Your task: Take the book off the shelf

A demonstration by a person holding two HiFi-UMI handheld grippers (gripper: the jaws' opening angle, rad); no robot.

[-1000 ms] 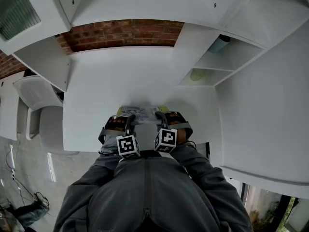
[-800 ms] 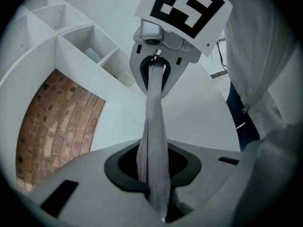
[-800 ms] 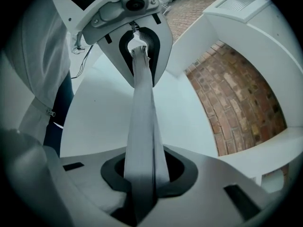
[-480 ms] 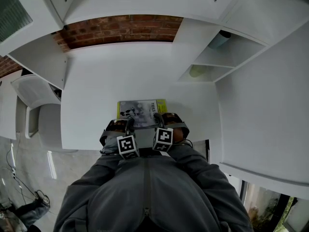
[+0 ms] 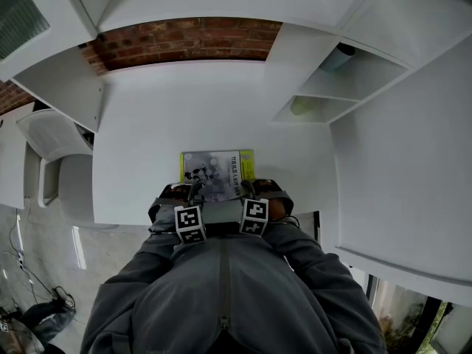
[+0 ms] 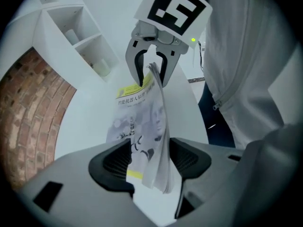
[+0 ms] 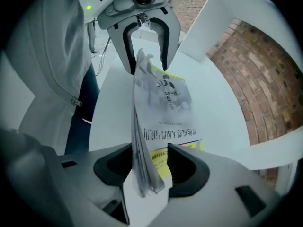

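Note:
The book (image 5: 214, 169), grey cover with a yellow-green strip, lies on the white table (image 5: 147, 139) just in front of me. Its near edge curls up between both pairs of jaws. My left gripper (image 5: 193, 194) is at the book's near left corner, my right gripper (image 5: 247, 192) at its near right corner. In the left gripper view the book (image 6: 142, 126) stands between the left gripper's (image 6: 150, 160) pads with gaps on both sides. The right gripper view shows the same for the book (image 7: 163, 108) and right gripper (image 7: 149, 167). Both jaws have just been opening and stand open.
White shelf compartments at the right hold a pale cylinder (image 5: 338, 59) and a light green thing (image 5: 301, 107). A brick wall (image 5: 184, 35) runs behind the table. A white chair (image 5: 51, 146) stands at the left. My grey jacket fills the lower part of the head view.
The book came down from a tilted hold to lie flat on the table. Both grippers sank, drew back toward me, and their jaws spread apart.

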